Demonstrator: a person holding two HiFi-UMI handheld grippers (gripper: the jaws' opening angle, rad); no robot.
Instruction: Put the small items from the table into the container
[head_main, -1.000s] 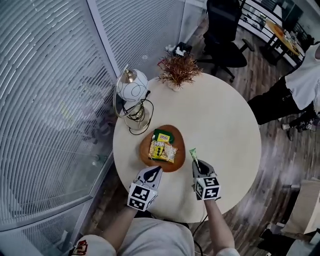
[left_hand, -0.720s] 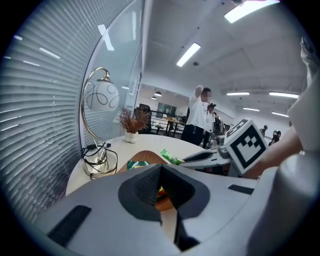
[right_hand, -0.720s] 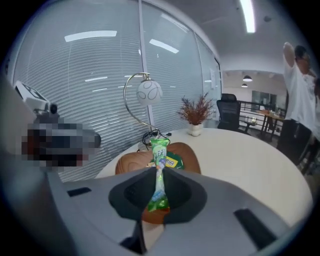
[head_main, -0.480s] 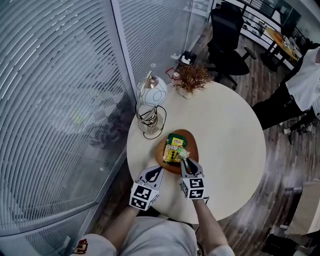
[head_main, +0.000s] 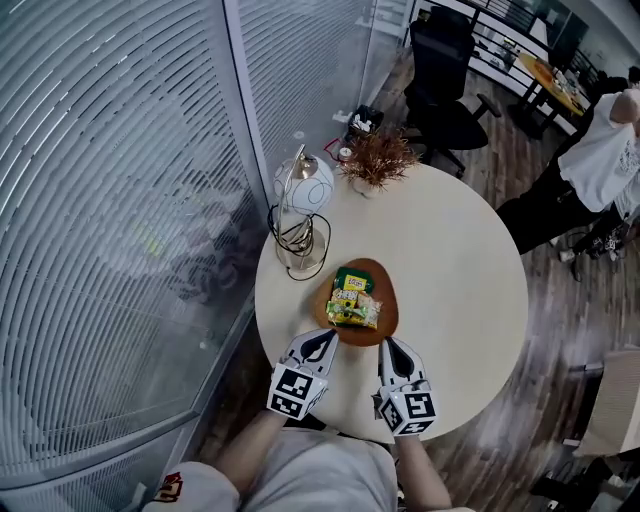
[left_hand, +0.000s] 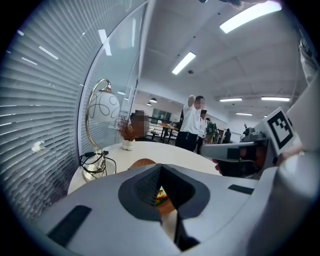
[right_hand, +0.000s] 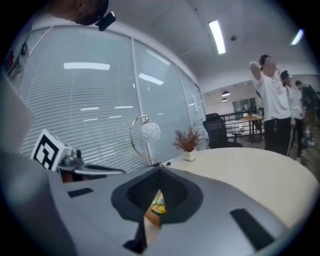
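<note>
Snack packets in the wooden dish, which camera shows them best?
The head view: the snack packets lie fully visible from above in the wooden dish. In the left gripper view only a colourful sliver shows; the right gripper view likewise gives a sliver.

The left hand-held gripper and right hand-held gripper are pale grey with black-and-white marker cubes; clothing seems grey.
</note>
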